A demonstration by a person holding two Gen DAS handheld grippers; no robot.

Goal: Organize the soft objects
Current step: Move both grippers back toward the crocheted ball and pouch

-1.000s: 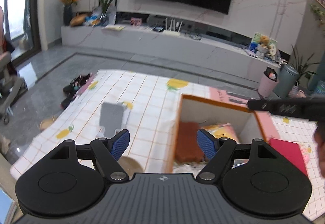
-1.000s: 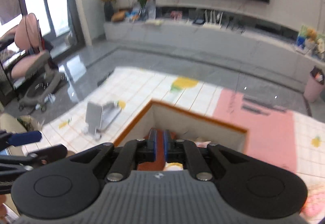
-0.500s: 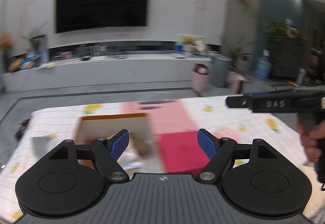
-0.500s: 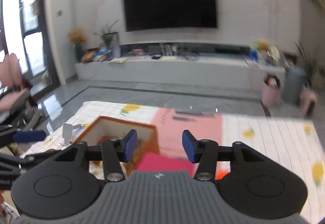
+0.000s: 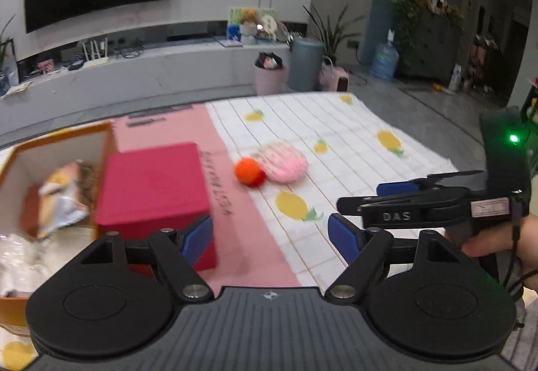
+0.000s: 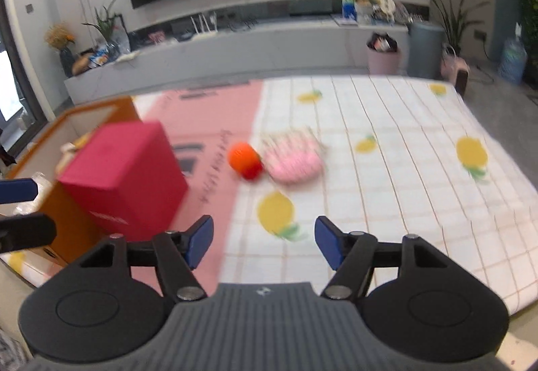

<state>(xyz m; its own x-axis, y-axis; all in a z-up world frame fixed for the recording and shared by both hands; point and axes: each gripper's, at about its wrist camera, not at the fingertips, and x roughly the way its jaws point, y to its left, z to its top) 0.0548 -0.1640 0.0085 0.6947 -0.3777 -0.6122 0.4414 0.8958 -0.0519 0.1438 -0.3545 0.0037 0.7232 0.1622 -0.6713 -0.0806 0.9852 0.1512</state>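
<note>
Both the left gripper [image 5: 270,238] and right gripper [image 6: 264,243] hold nothing, the right's jaws having just been opening, both spread wide and aimed at the orange ball [image 6: 243,160] touching the pink plush [image 6: 292,157], probably for carrying to the open box [image 5: 20,152] left of the ball.

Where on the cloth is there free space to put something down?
Free: the white checked cloth right of the pink pouch, up to the cloth's right edge. Crowded: the left side, with the orange ball touching the pouch, the red box and the open carton.
</note>
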